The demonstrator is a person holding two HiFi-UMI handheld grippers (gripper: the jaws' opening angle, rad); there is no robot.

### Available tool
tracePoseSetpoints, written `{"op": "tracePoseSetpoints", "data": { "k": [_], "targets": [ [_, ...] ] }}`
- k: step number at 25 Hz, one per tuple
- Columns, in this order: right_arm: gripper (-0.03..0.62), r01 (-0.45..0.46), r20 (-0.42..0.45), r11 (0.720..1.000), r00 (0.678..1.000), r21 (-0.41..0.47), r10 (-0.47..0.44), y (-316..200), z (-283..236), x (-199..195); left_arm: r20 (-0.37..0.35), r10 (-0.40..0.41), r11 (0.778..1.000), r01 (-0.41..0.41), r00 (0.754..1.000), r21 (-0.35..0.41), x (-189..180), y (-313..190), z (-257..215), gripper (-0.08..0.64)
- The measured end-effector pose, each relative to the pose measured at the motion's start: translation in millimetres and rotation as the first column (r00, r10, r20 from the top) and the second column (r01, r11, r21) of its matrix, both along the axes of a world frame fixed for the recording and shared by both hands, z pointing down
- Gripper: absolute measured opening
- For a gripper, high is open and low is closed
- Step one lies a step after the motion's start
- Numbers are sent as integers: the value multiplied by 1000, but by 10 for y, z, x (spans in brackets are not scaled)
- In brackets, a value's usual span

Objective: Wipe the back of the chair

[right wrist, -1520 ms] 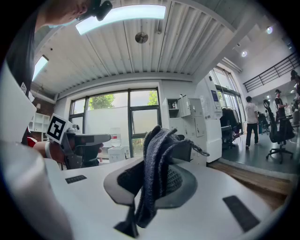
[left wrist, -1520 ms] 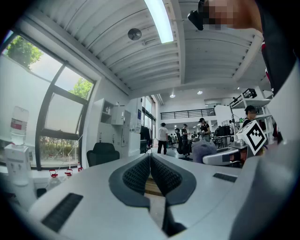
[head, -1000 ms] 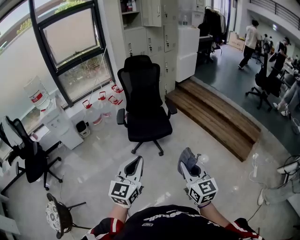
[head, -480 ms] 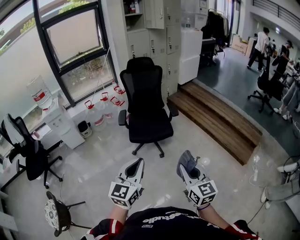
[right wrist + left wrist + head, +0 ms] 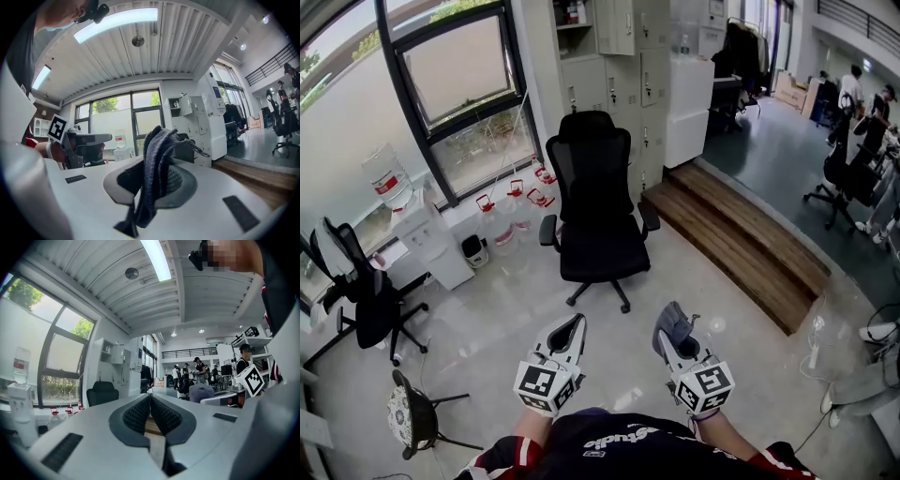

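Since a second ago the office chair (image 5: 598,202) has drifted slightly rightward in the head view, and the people far right stand further off. The left hand-held gripper (image 5: 150,401) has its jaws pressed together on nothing. The right hand-held gripper (image 5: 157,154) pinches a grey cloth (image 5: 152,178). Only that gripper's own view shows its folds and dangling loop; from the head it is a small dark bunch. The chair stands well ahead of both, seat facing them, back toward the lockers (image 5: 623,56). Bare floor (image 5: 487,309) lies between. A wooden step (image 5: 741,234) borders it ahead-right, water bottles (image 5: 511,211) ahead-left.
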State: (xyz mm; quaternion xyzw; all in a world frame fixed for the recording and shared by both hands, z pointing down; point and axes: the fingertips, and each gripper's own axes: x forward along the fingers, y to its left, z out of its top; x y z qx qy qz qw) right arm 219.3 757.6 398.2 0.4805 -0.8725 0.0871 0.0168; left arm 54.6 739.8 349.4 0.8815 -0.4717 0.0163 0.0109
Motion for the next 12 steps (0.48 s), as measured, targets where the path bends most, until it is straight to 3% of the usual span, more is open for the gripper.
{"op": "tracePoseSetpoints", "data": {
  "k": [12],
  "targets": [
    [72,-11,22,998,1000,-55,12,-207,271,206,17,-2,999,3,1000,-36,173,-227,174,25]
  ]
}}
